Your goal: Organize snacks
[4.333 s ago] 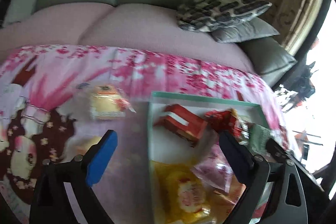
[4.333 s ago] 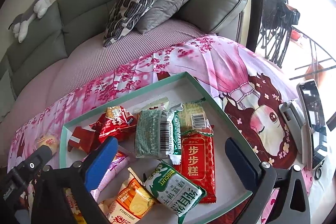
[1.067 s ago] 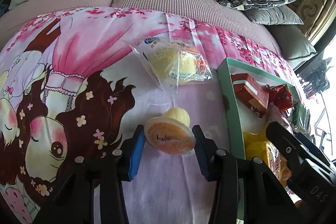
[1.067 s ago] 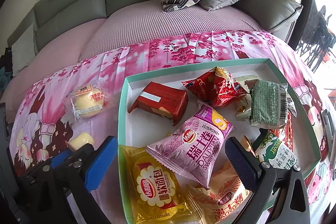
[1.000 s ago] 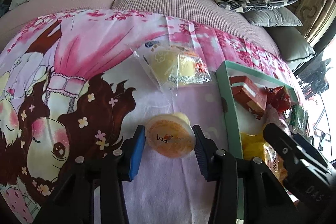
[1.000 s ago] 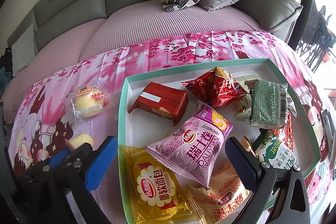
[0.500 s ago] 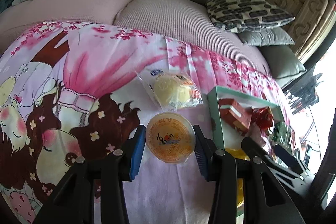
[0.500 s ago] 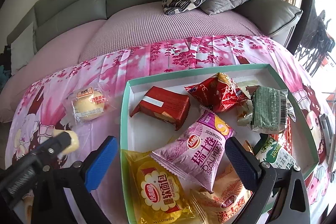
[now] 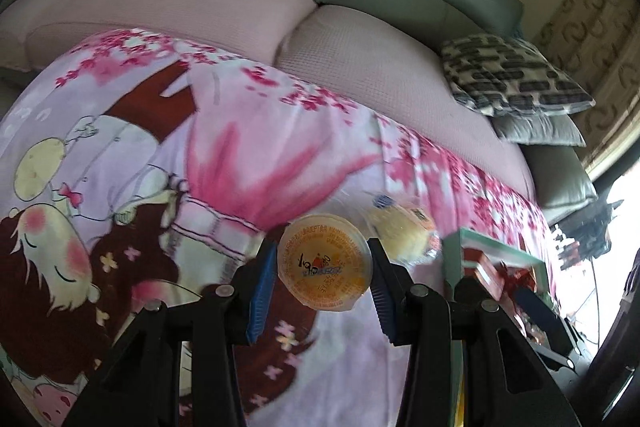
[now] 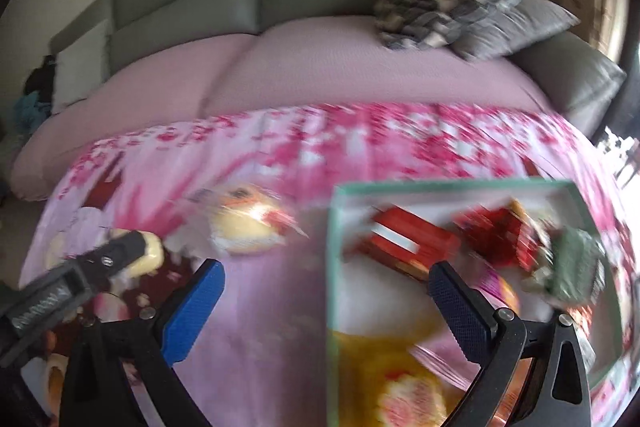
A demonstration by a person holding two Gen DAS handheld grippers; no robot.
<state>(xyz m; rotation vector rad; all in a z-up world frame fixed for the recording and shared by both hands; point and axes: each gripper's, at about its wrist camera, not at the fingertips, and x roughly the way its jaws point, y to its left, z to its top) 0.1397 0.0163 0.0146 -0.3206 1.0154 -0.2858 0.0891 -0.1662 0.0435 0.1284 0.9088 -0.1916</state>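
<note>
1. Left gripper (image 9: 323,269) — its blue-padded jaws are clamped on a small round jelly cup with an orange printed foil lid (image 9: 325,261); both pads press the cup's sides, and the lid faces the left wrist camera.
2. The cup is off the surface, above a pink cartoon-print cloth (image 9: 208,163) that is spread over a table in front of a grey-green sofa with a pink seat cover (image 9: 360,59).
3. In the right wrist view the left gripper shows at the left edge, with the cup's pale yellow body (image 10: 150,254) just visible past its finger.
4. A clear-wrapped round yellow cake (image 10: 244,221) lies on the cloth, just left of a shallow white tray with a teal rim (image 10: 332,267).
5. Right gripper (image 10: 320,301) — jaws spread wide, nothing between the pads; it hangs over the tray's left rim.
6. Inside the tray: a red rectangular packet with a white stripe (image 10: 404,241), a crumpled red wrapper (image 10: 496,227), a green packet (image 10: 576,269), a yellow packet (image 10: 384,379). This view is motion-blurred; printing unreadable.
7. A black-and-white patterned cushion (image 9: 516,75) rests on a grey cushion at the sofa's right end.
</note>
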